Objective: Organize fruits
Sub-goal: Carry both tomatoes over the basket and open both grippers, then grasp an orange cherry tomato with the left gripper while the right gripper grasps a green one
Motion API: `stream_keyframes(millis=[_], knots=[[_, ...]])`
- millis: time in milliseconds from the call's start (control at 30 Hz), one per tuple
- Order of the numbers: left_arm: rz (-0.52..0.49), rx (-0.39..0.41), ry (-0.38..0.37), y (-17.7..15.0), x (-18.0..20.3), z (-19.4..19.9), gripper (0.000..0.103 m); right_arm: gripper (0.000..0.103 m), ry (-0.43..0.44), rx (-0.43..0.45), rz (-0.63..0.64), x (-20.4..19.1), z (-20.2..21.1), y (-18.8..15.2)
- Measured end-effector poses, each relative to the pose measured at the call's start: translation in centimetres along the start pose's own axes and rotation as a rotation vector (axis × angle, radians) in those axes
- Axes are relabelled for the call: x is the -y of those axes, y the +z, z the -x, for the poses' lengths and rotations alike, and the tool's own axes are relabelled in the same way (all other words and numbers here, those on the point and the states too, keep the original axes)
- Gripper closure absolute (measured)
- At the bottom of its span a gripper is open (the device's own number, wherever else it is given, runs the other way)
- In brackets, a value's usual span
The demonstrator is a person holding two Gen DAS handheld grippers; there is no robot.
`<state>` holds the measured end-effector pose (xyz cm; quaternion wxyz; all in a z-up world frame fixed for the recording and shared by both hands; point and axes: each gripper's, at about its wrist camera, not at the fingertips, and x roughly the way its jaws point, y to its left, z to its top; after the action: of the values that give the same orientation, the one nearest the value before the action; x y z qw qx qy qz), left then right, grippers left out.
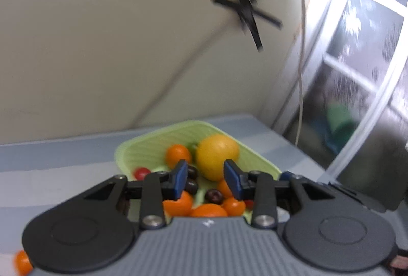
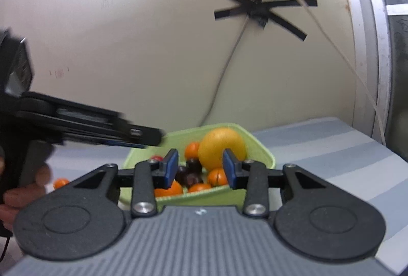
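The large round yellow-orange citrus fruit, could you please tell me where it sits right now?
The large yellow-orange citrus fruit lies in the pale green ribbed plastic basket, toward its far right in both wrist views, beside a small orange tangerine and dark plums.

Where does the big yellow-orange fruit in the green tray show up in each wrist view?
Left wrist: the big fruit sits just below centre, at the tray's far end, seen between the blue fingertips.
Right wrist: the big fruit is again just below centre, above the right fingertip.
Shared landmark: the black tape cross on the wall, above the green tray.
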<state>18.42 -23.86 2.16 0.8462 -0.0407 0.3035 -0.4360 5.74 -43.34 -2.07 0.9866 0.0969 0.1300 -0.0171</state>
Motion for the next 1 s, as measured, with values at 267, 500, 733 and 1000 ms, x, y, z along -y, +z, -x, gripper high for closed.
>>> stream_keyframes(millis=[267, 500, 733, 1000], knots=[[0.074, 0.125, 0.242, -2.0, -7.0, 11.3, 0.066, 0.062, 0.165, 0.034, 0.031, -3.5, 1.7, 1.0], [0.174, 0.094, 0.3, -6.2, -10.9, 12.9, 0.055, 0.062, 0.305, -0.153, 0.194, -11.4, -2.3, -0.4], [0.048, 0.045, 0.283, -7.8, -9.0, 10.4, 0.049, 0.062, 0.246, -0.271, 0.297, -14.5, -8.2, -2.0], [-0.034, -0.011, 0.297, -8.3, -8.6, 8.5, 0.047, 0.062, 0.233, -0.32, 0.315, -14.4, -10.3, -2.4]])
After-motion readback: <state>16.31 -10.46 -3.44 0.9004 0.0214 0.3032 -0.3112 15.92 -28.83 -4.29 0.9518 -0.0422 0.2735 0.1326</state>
